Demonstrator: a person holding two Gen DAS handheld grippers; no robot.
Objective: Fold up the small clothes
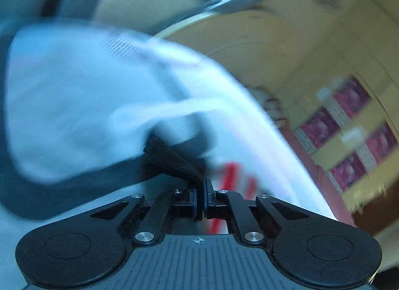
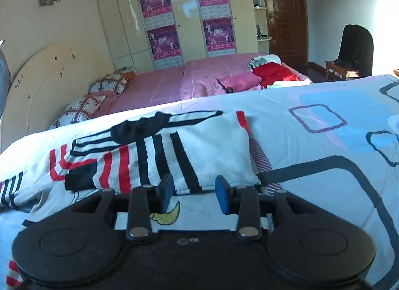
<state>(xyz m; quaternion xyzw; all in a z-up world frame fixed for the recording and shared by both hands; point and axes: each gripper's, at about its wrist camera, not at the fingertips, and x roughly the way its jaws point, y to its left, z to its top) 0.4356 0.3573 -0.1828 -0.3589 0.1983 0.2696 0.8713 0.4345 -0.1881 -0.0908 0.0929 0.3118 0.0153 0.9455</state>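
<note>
A small white knit garment with black and red stripes lies partly folded on the patterned bed sheet. My right gripper is open and empty, just short of the garment's near hem. In the blurred left wrist view my left gripper is shut on a black-trimmed edge of the white garment and holds it lifted; the cloth hangs across the view with red stripes showing near the jaws.
A second bed with a pink cover stands beyond, with pillows and a pile of red and pink clothes. A cream headboard, wardrobe with posters, brown door and dark chair stand behind.
</note>
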